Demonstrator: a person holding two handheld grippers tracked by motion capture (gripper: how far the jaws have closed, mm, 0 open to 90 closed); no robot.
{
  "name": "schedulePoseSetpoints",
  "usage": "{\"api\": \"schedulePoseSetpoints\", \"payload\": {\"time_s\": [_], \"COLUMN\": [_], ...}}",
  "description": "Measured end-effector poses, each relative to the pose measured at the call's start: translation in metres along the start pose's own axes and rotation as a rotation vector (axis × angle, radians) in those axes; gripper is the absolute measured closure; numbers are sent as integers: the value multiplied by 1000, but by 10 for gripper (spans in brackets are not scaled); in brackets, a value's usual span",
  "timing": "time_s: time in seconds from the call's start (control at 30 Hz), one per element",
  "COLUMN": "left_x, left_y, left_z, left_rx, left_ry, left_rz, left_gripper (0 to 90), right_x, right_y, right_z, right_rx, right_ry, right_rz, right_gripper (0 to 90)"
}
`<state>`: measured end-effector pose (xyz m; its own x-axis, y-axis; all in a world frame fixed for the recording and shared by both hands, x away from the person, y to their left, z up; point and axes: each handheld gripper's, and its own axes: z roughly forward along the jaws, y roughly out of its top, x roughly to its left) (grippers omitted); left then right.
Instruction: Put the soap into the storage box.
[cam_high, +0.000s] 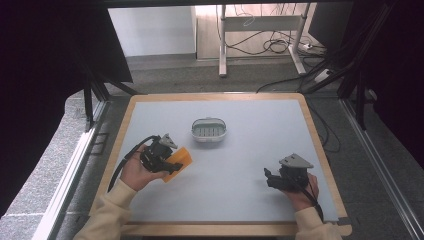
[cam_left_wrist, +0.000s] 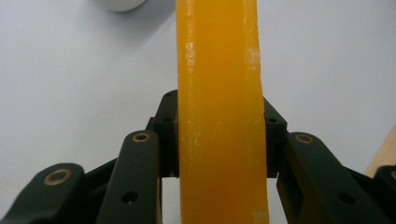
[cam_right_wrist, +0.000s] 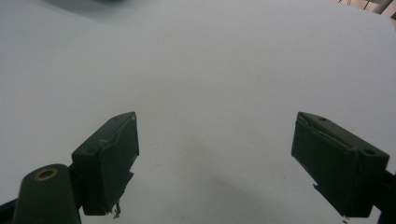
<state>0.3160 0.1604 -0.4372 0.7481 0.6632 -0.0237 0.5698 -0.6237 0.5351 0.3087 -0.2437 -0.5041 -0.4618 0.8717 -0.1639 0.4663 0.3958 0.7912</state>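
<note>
Left gripper, near-left of the white soap dish: fingers clenched on an orange soap bar, bar just clear of the grey surface. Open surface between bar and dish, nothing in the way. Right gripper, well to the near-right of the dish: fingers spread wide, grasping nothing.

Translucent orange soap bar cut off at top and bottom frame edges in left gripper view; white oval plastic dish clipped at upper left
</note>
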Motion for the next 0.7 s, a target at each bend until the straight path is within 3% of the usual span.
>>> {"api": "schedulePoseSetpoints", "payload": {"time_s": [0.7], "left_x": [6], "left_y": [7], "left_z": [-2], "left_rx": [-23], "left_ry": [6], "left_rz": [2], "left_gripper": [617], "right_x": [-4], "right_y": [-3], "right_z": [-1], "right_rx": [2], "right_ry": [-9], "right_rz": [0], "right_gripper": [155]}}
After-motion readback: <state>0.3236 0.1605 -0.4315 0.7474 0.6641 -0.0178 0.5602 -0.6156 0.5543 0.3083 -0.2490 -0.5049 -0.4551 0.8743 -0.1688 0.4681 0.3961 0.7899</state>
